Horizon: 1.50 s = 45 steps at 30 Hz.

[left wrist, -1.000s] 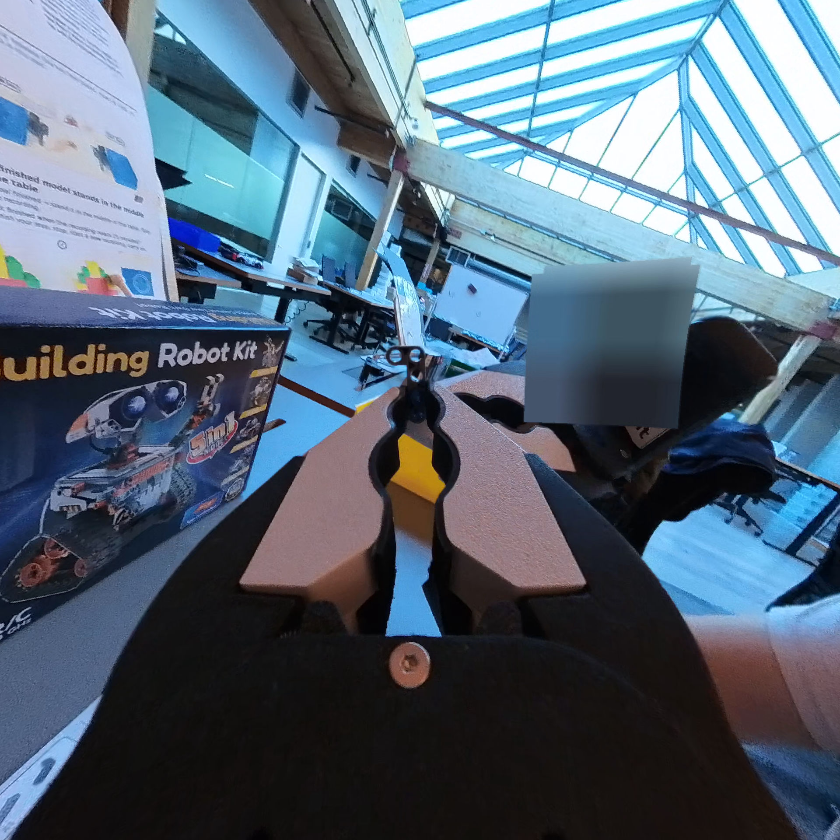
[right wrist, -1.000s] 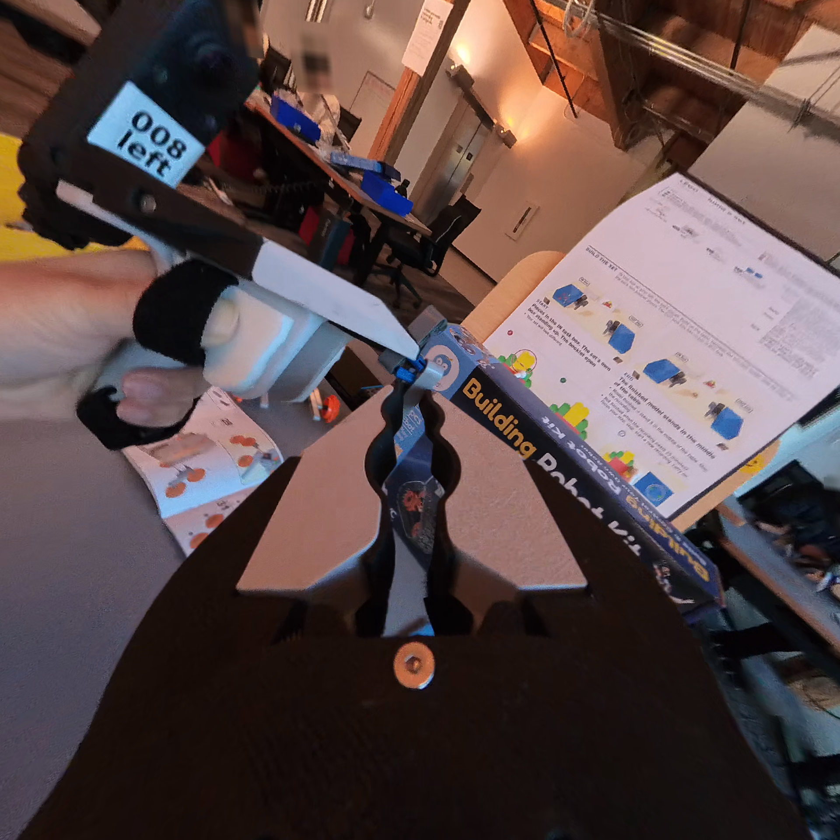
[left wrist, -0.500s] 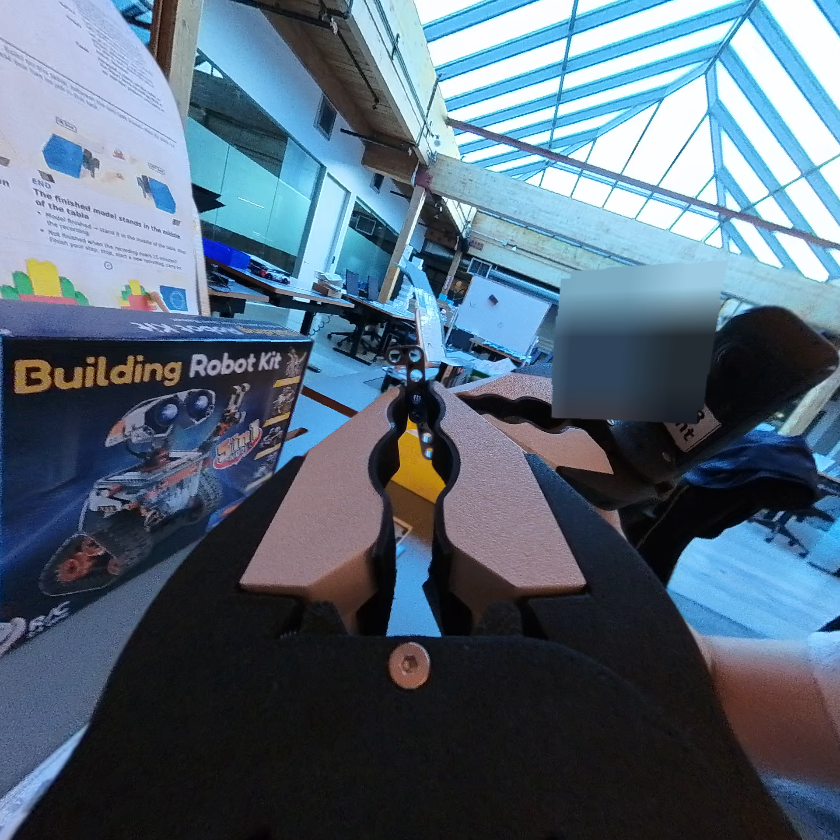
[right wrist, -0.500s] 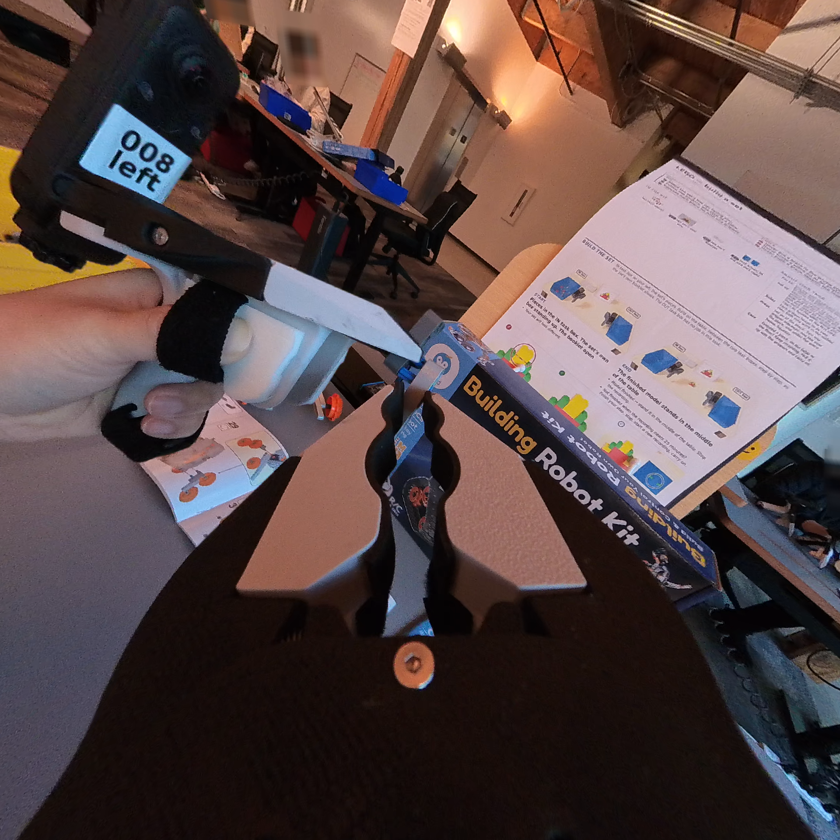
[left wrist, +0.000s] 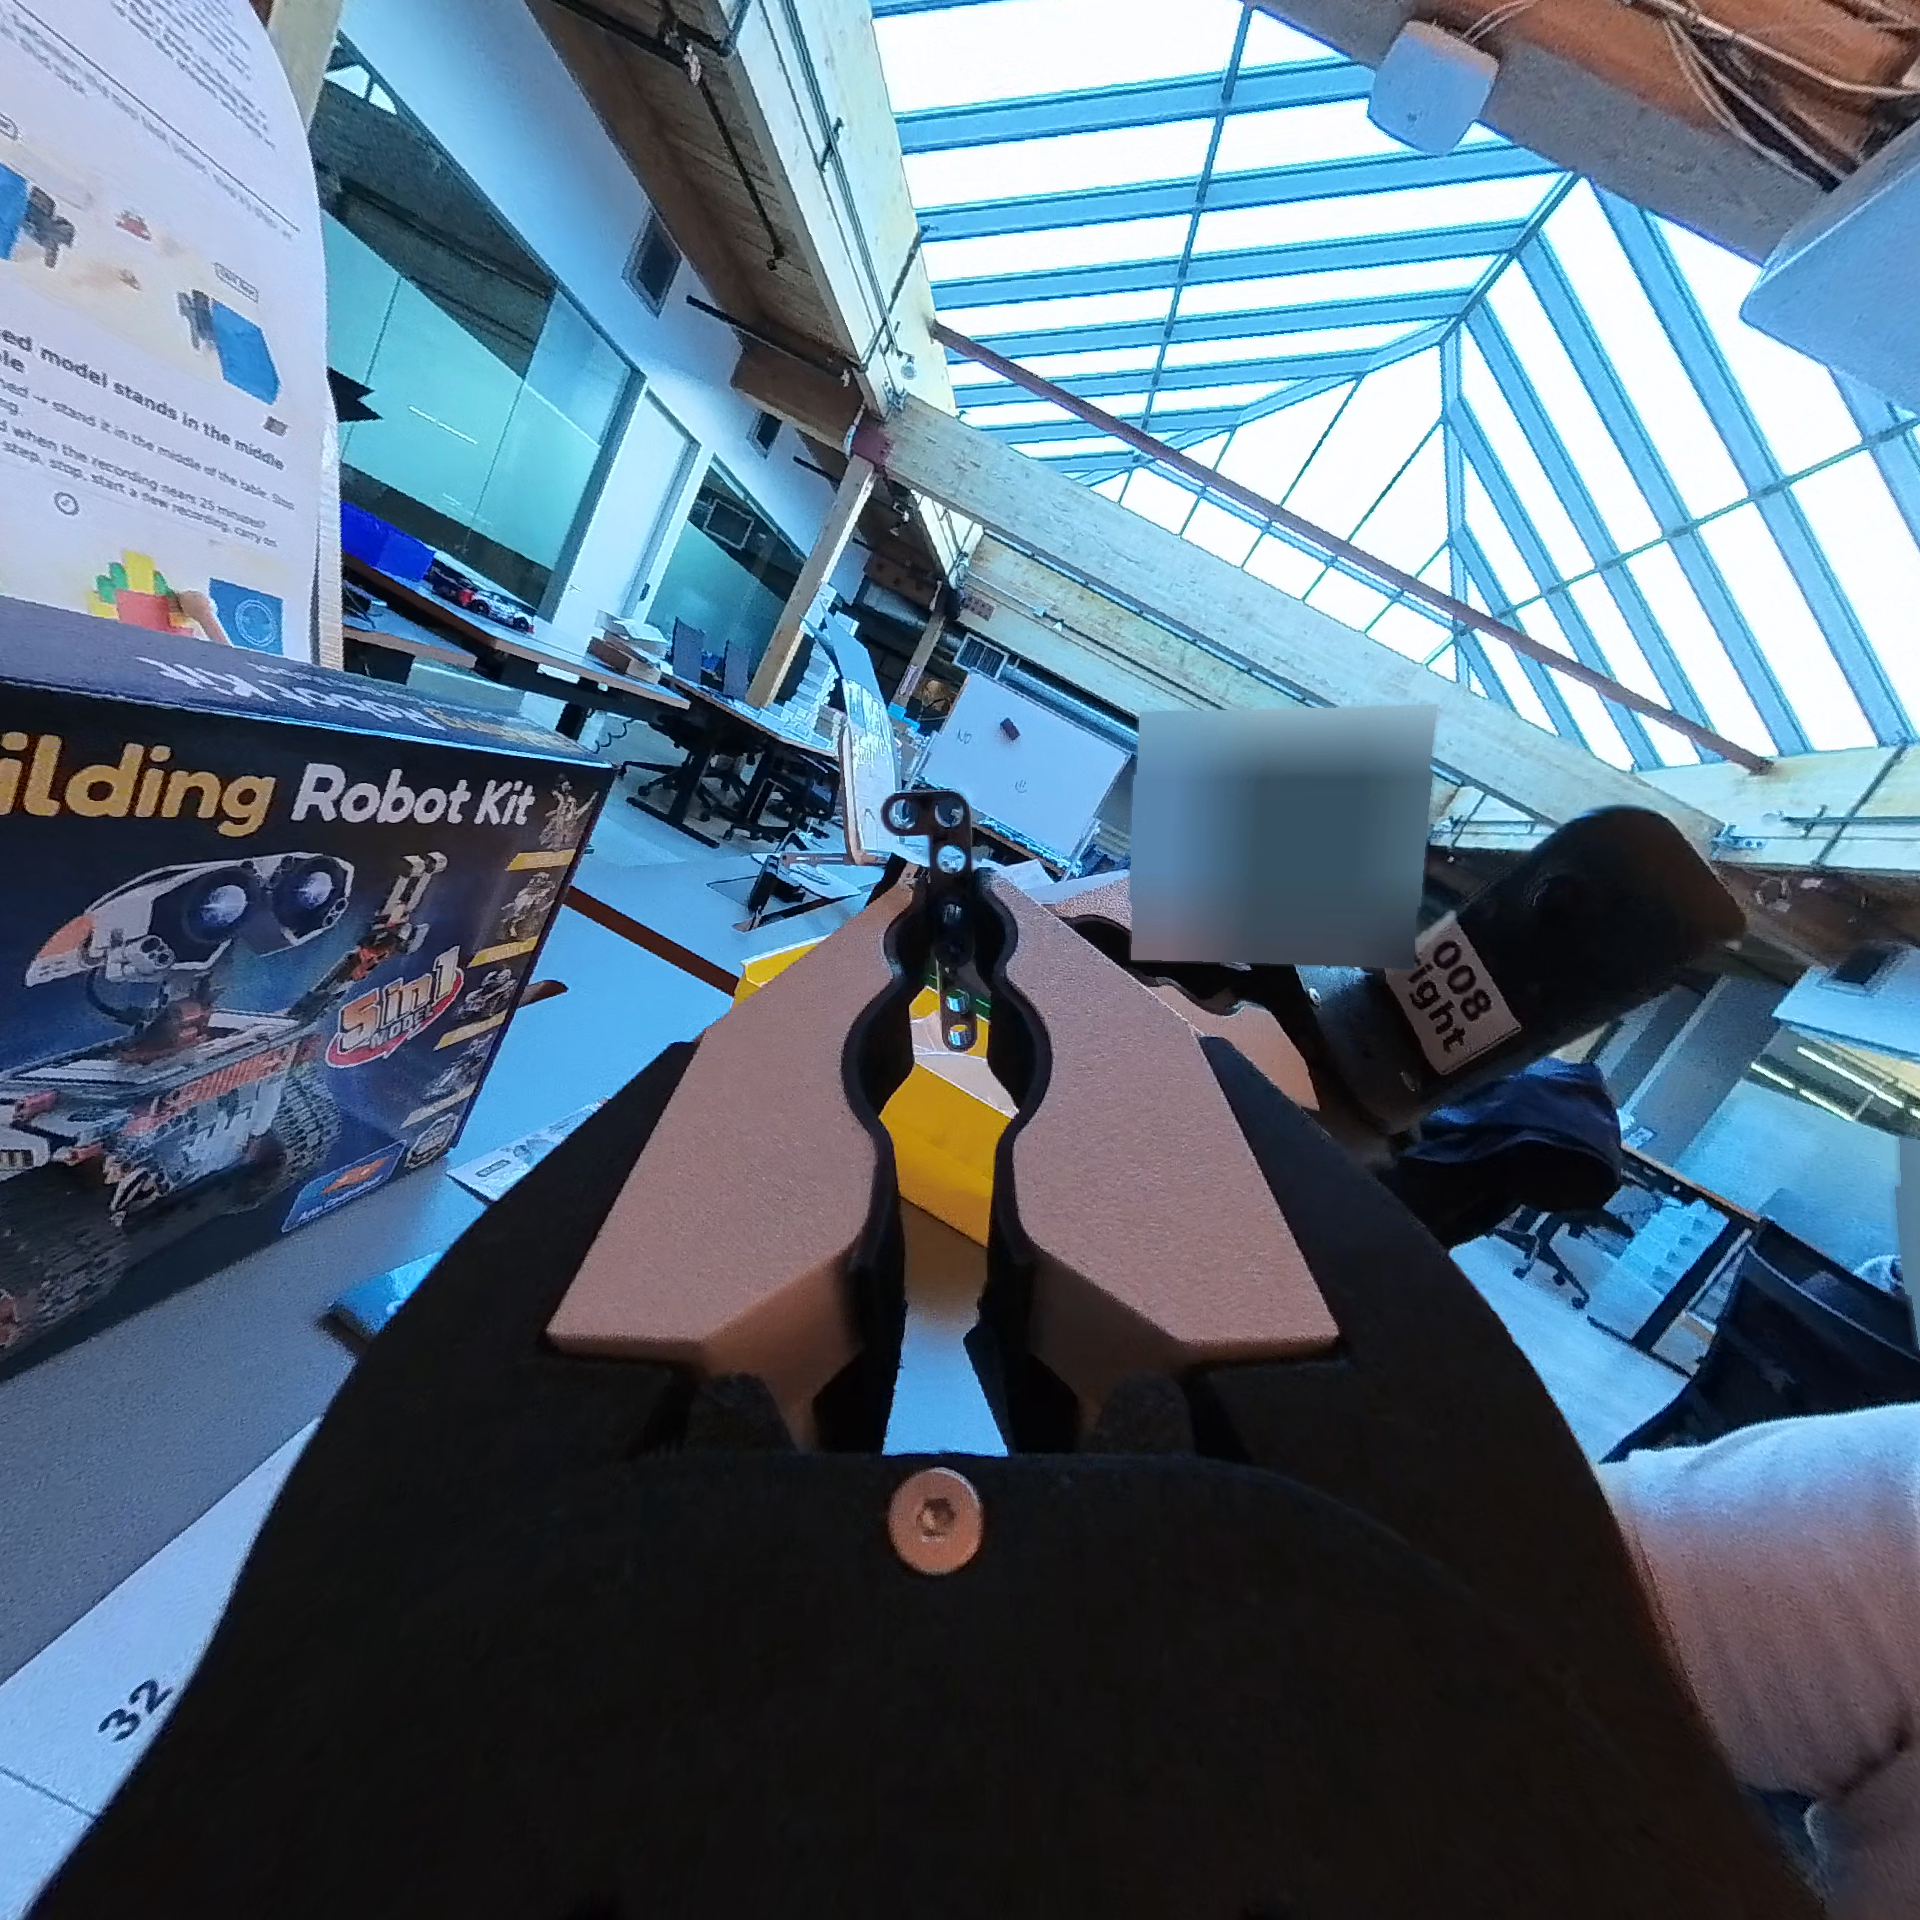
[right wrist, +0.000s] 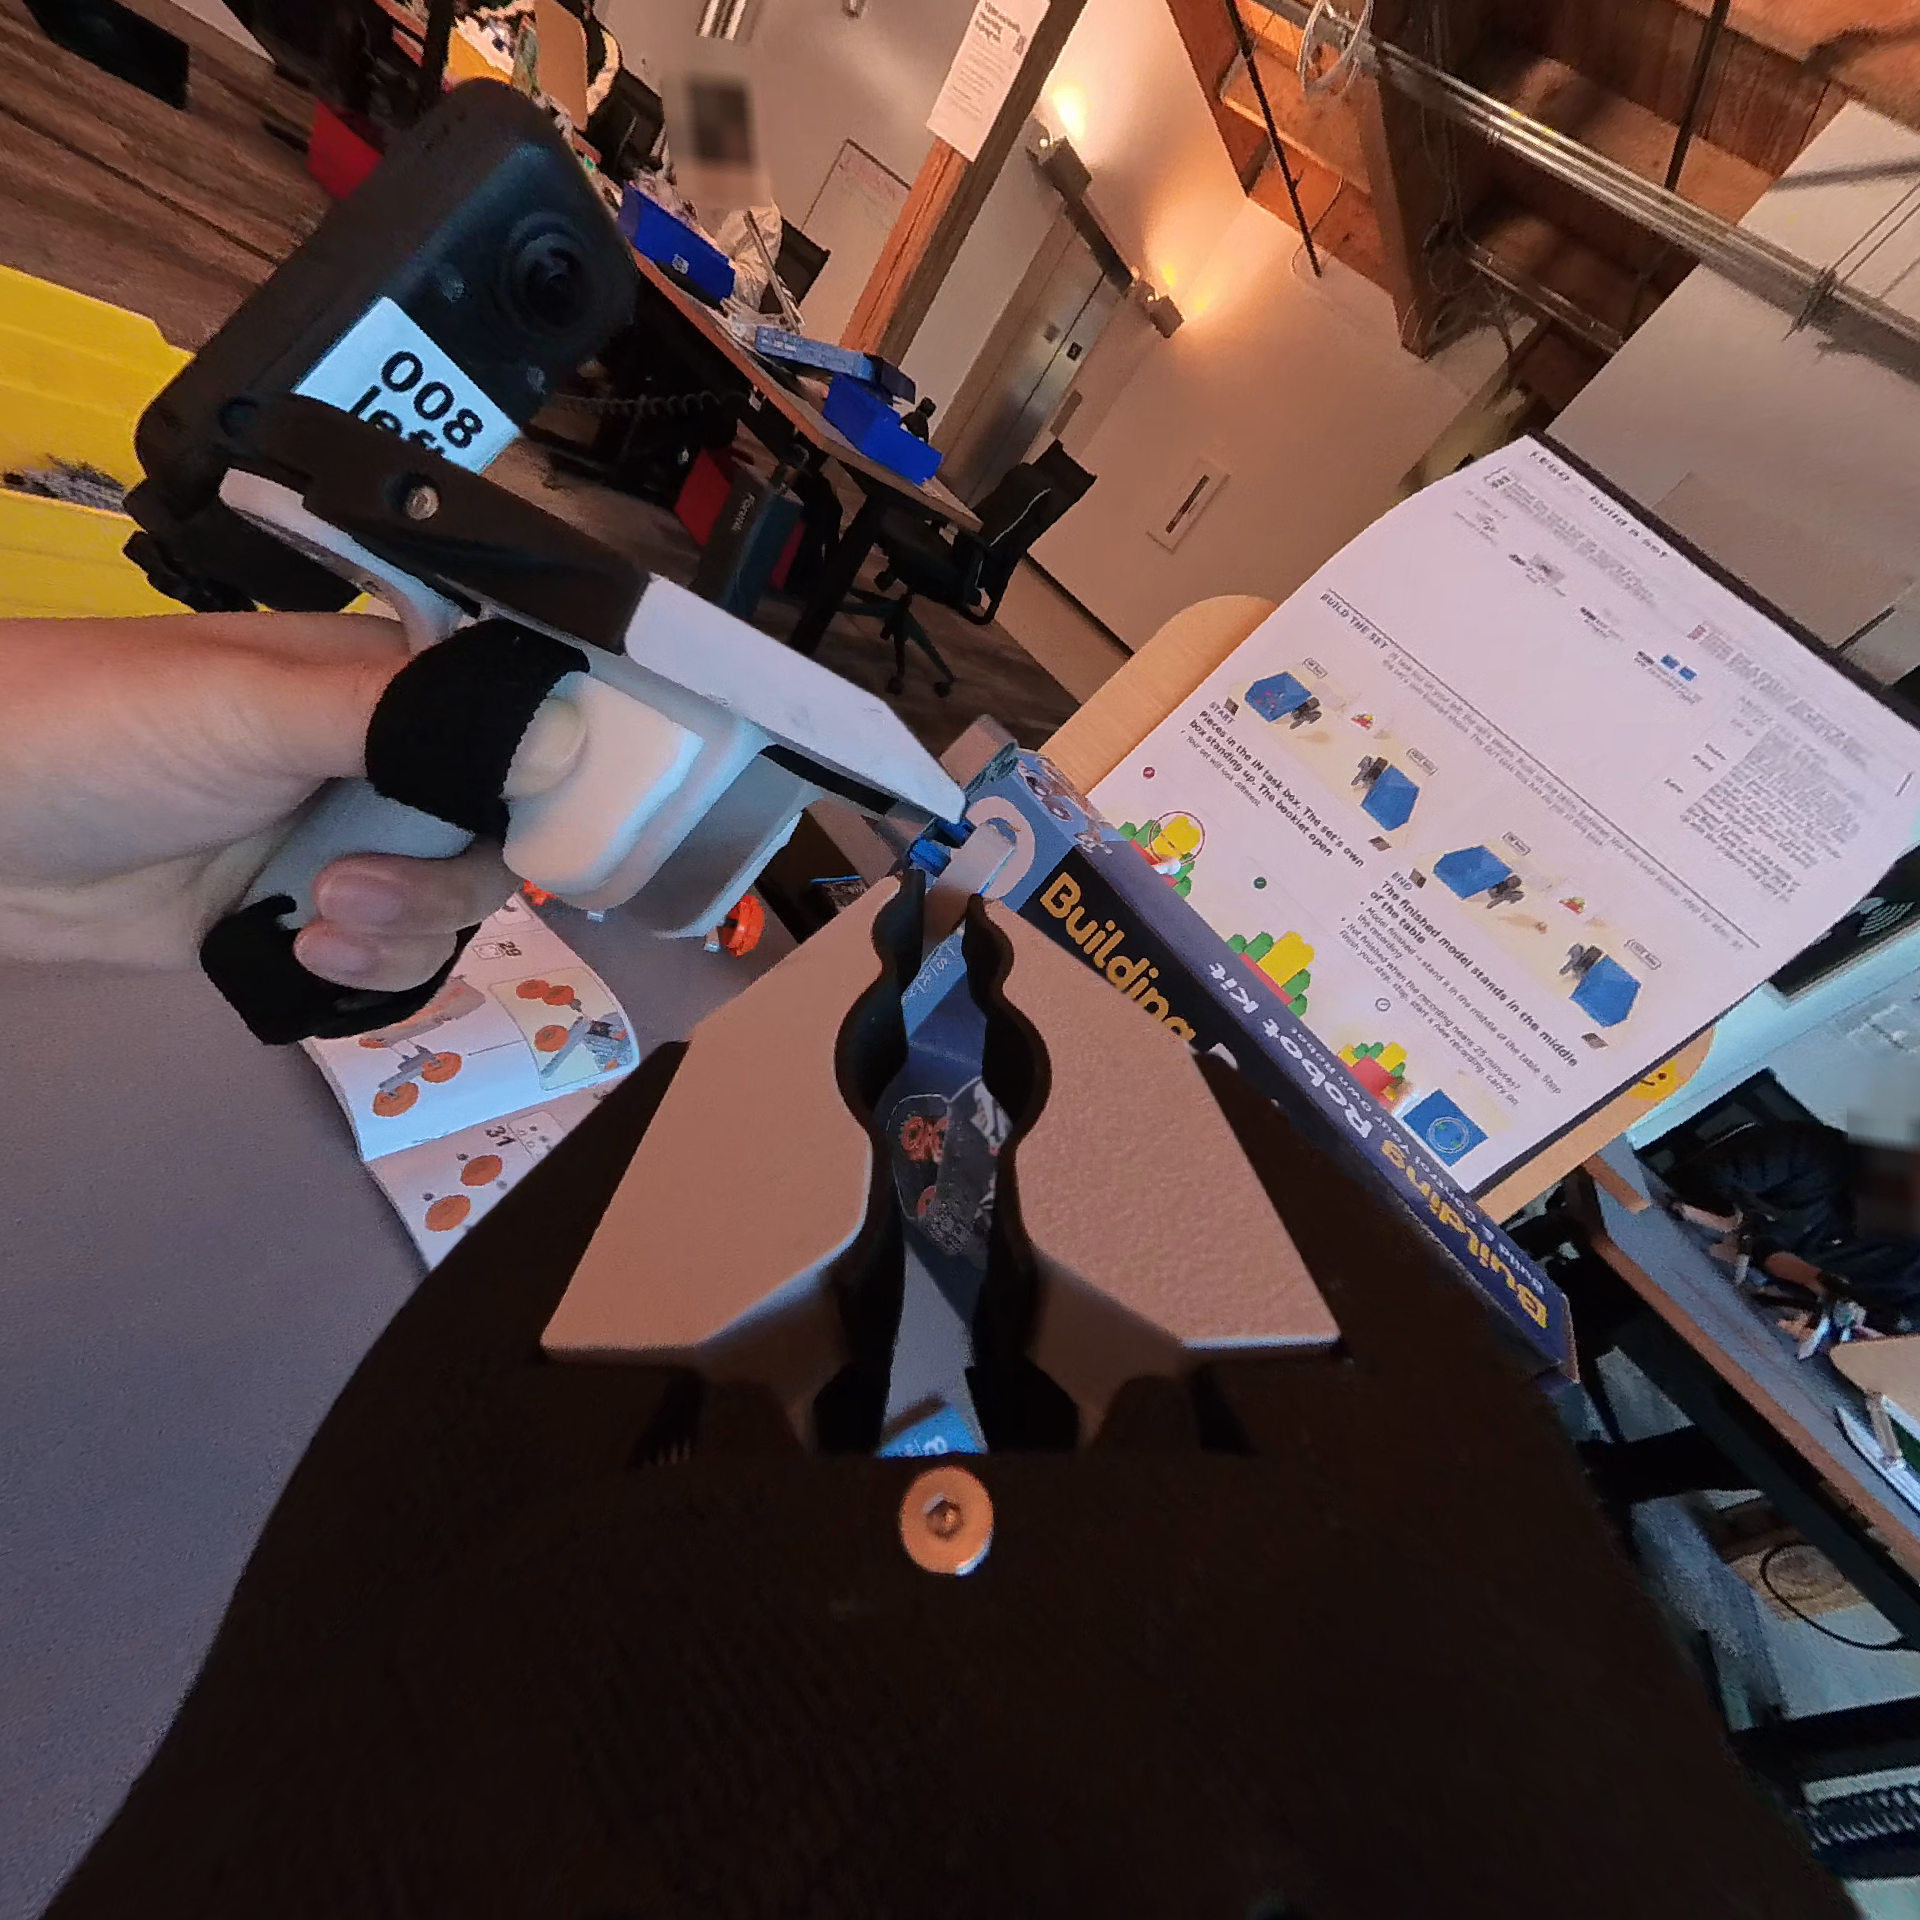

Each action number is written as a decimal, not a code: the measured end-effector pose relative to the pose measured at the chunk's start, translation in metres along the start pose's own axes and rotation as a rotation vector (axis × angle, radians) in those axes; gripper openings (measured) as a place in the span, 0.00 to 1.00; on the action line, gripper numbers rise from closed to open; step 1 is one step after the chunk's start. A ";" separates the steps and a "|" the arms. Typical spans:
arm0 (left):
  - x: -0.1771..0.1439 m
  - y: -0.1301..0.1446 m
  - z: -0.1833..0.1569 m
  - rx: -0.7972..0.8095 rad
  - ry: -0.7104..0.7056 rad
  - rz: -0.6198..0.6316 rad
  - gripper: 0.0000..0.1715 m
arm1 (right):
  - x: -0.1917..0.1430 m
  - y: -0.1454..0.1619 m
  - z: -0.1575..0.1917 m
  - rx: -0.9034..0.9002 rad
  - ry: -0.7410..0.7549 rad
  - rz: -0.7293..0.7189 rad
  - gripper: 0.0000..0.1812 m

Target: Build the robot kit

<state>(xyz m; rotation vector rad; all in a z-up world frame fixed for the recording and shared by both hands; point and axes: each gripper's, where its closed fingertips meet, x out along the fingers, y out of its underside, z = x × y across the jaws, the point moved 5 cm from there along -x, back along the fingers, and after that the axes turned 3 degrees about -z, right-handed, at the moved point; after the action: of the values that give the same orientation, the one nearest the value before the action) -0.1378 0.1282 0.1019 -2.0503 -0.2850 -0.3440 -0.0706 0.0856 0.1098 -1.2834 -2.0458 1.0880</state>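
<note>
My left gripper is shut on a thin dark metal strip with holes. The strip's bent top end sticks out past the fingertips. My right gripper meets it tip to tip and is shut on a small flat grey piece with a blue bit beside it. I cannot tell whether this grey piece is the same strip. In the right wrist view the left gripper comes in from the upper left, held by a hand. The right gripper also shows in the left wrist view.
A dark blue robot kit box stands on the grey table and also shows in the right wrist view. A printed instruction sheet leans behind it. An open booklet, an orange wheel and a yellow bin lie nearby. The grippers are tip to tip, or close to it.
Both grippers stay shut and tip to tip. The views have swung slightly. The strip has tilted a little, and its lower end now shows in the gap between my left fingers.
</note>
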 end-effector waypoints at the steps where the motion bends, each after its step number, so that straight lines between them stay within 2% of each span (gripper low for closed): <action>1: 0.000 0.000 0.000 0.003 -0.002 -0.002 0.03 | 0.000 0.000 0.000 0.000 0.003 -0.001 0.03; 13: 0.000 0.000 0.005 -0.003 -0.048 -0.073 0.02 | 0.007 0.003 -0.001 0.109 0.073 -0.002 0.03; 30: 0.001 0.002 0.007 -0.018 -0.050 -0.082 0.03 | 0.009 0.010 -0.005 0.298 0.015 -0.042 0.03; 35: 0.000 0.000 0.007 -0.017 -0.046 -0.079 0.02 | 0.008 0.009 -0.002 0.200 0.026 -0.063 0.03; 45: 0.001 -0.001 0.005 -0.049 -0.044 -0.061 0.03 | 0.006 0.005 -0.003 0.167 0.036 -0.089 0.03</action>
<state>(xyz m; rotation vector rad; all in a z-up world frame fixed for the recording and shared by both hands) -0.1369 0.1328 0.1009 -2.1026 -0.3700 -0.3462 -0.0682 0.0931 0.1069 -1.1111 -1.9227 1.1594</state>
